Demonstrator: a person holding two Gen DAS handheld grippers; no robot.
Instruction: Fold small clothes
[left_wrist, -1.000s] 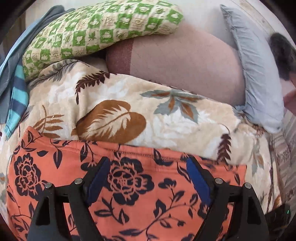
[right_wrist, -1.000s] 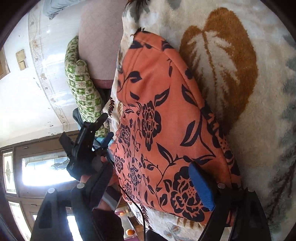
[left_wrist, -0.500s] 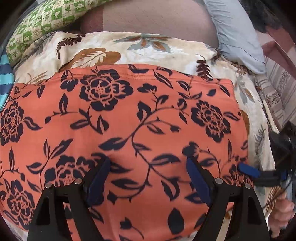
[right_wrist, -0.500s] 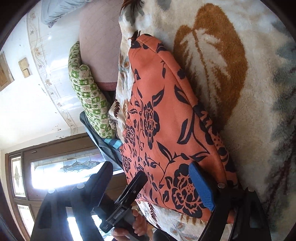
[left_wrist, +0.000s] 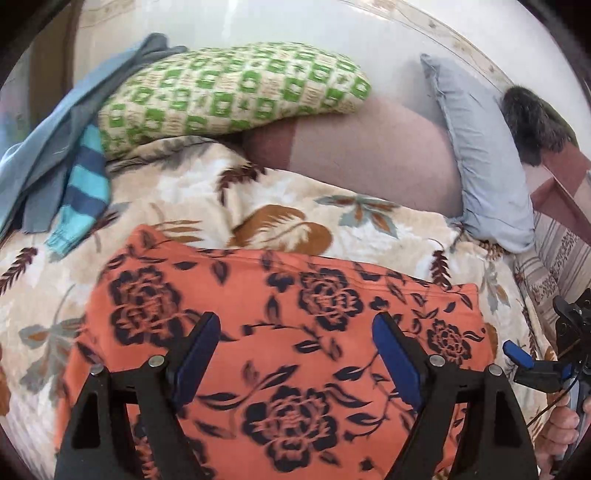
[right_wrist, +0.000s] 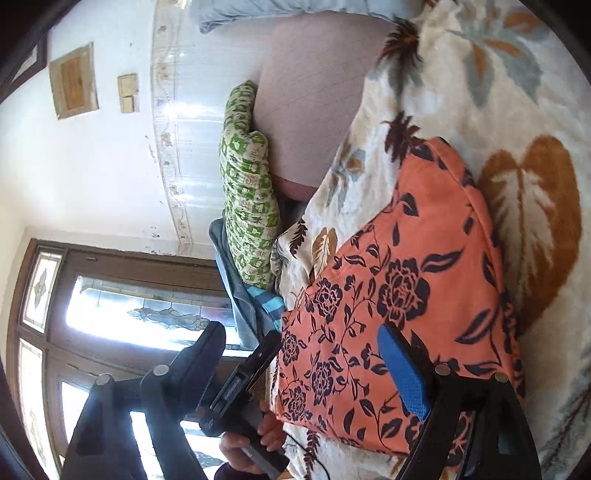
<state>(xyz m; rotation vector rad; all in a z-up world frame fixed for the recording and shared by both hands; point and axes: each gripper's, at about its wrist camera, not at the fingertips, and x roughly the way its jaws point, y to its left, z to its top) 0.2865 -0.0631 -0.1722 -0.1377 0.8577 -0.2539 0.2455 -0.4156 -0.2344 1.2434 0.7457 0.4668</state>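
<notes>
Jaws of left gripper (left_wrist: 295, 354) and right gripper (right_wrist: 306, 365) gape, released, over folded orange garment (left_wrist: 288, 317) on blanket (left_wrist: 258, 206).

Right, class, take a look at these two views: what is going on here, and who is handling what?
A person holds a two-finger gripper in each hand over a bed covered by a leaf-print blanket. An orange floral garment lies folded flat on it. The left gripper and the right gripper both have their jaws open with nothing between the pads, so the garment is not being gripped. A striped blue garment waits beside a green checked pillow.
</notes>
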